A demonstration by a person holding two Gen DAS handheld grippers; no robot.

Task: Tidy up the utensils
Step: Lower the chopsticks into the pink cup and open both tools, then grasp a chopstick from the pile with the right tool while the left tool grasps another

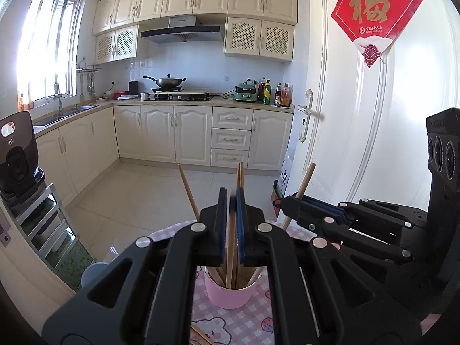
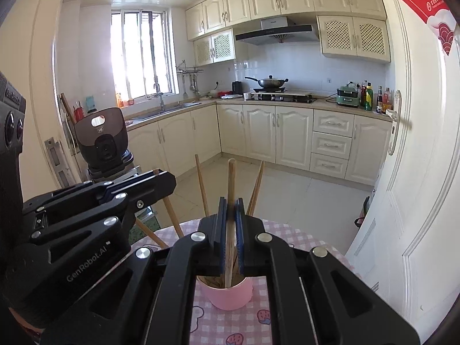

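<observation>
A pink cup point(image 1: 230, 294) stands on a pink checked tablecloth point(image 1: 230, 327) and holds several wooden chopsticks. My left gripper point(image 1: 231, 198) is shut on a chopstick point(image 1: 240, 175) that stands upright with its lower end in the cup. In the right wrist view the same cup point(image 2: 228, 294) shows, and my right gripper point(image 2: 231, 205) is shut on another chopstick point(image 2: 231, 178), upright with its lower end inside the cup. Each gripper shows in the other's view, the right one point(image 1: 290, 201) and the left one point(image 2: 169, 179). Other chopsticks point(image 2: 201, 181) lean outward.
The table's far edge point(image 2: 287, 227) drops to a tiled kitchen floor. A white door point(image 1: 359, 115) stands close on the right. A dark appliance on a metal rack point(image 2: 103, 143) stands to the left. More chopsticks point(image 1: 201, 336) lie on the cloth near me.
</observation>
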